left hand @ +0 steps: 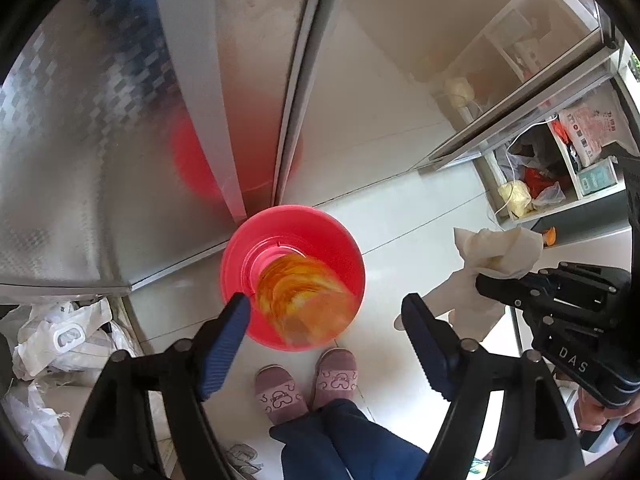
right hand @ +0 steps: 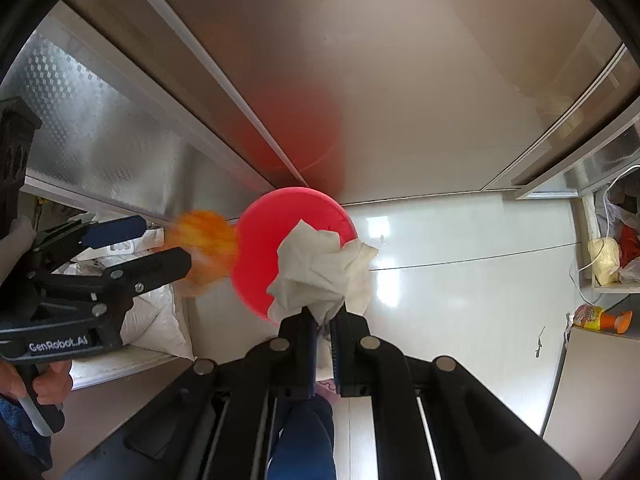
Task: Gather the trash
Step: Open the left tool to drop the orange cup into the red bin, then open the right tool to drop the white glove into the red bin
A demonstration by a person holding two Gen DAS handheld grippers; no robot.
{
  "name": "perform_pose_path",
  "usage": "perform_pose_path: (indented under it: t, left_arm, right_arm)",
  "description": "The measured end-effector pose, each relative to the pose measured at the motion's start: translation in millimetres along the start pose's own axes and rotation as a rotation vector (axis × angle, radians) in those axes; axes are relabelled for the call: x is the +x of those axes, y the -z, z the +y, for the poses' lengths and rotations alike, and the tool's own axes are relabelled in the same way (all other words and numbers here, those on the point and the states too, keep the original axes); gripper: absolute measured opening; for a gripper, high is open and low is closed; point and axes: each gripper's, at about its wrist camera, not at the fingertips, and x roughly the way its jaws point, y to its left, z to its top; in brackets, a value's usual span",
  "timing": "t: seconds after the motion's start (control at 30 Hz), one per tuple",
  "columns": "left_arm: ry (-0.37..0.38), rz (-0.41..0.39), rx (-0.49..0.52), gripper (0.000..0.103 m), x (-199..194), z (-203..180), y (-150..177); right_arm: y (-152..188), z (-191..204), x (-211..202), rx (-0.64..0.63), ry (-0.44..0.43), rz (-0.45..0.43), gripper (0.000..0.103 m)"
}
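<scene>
The red bin (left hand: pixel 240 264) looks like smooth, glossy plastic, standing on a shiny white tiled floor (left hand: pixel 404 216). Behind it the cabinet (left hand: pixel 100 140) is brushed metal with an embossed check pattern, and the crumpled tissue (right hand: pixel 320 272) is soft, matt paper.

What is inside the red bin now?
In the red bin only its bare pink bottom shows; a blurred orange wrapper in front covers the rest, so other trash cannot be judged.

"DAS" in pale letters on right hand-held gripper (left hand: pixel 496 278) body, left wrist view. "GenRobot.AI" on left hand-held gripper (right hand: pixel 160 246) body, right wrist view. Other printing illegible.
</scene>
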Motion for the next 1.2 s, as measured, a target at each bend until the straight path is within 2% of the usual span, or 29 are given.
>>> perform_pose_path:
  t: [0.2, 0.37, 0.5, 0.63, 0.93, 0.97, 1.03, 1.2]
  left_arm:
    - [-0.028, -0.007, -0.002, 0.082, -2.2, 11.0, 5.0]
    - [-0.031, 0.011, -0.028, 0.083, -6.0, 28.2, 10.0]
    - [-0.063, 0.004, -0.046, 0.083, -11.4, 47.2, 15.3]
    - [-0.079, 0.001, -0.077, 0.083, -14.1, 63.7, 18.2]
    - [-0.114, 0.01, -0.088, 0.083, -14.0, 78.0, 27.2]
    - [-0.118, 0.011, -0.084, 0.083, -14.2, 78.8, 28.5]
    - [-0.128, 0.012, -0.082, 0.083, -15.7, 79.6, 30.3]
    - [-0.147, 0.01, -0.077, 0.083, -24.6, 79.6, 32.0]
  right_arm:
    - [-5.4, 7.2, 7.4, -0.021, 0.003, 0.014, 0.005]
    - [-10.4, 20.3, 14.9, -0.045, -0.019, 0.034, 0.005]
    - [-15.1, 35.3, 23.8, -0.079, -0.034, 0.047, 0.005]
    - [-19.5, 49.6, 31.6, -0.118, -0.015, 0.048, 0.005]
    - [-21.5, 63.8, 43.7, -0.149, -0.015, 0.073, 0.007]
    - [-21.5, 65.7, 43.5, -0.15, -0.01, 0.073, 0.009]
    - [-21.2, 67.3, 42.0, -0.152, -0.001, 0.061, 0.024]
    - [-18.5, 70.1, 33.9, -0.137, 0.012, 0.041, 0.051]
